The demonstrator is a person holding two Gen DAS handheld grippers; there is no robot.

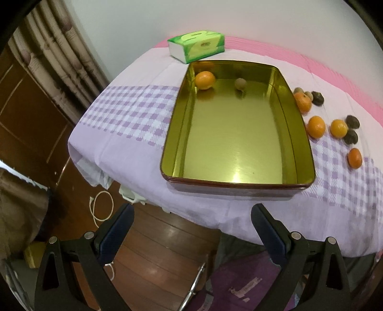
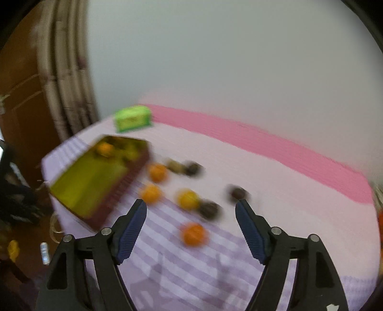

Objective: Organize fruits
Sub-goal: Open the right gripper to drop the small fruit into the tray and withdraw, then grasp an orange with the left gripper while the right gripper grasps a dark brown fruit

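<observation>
Left tongs (image 1: 192, 213) apart, empty, over the table's near edge. Right tongs (image 2: 191, 207) apart, empty; that view badly blurred. Tin (image 1: 296, 134) mid-table holds one orange (image 1: 205, 80) and a small brown fruit (image 1: 240, 84) at its far end. Loose fruit (image 1: 316, 126) right of tin; dark ones hard to identify. Tissue pack (image 1: 196, 46) at far edge.

Pale wall (image 1: 263, 19), wooden floor (image 1: 155, 251), curtain (image 1: 55, 52)
</observation>
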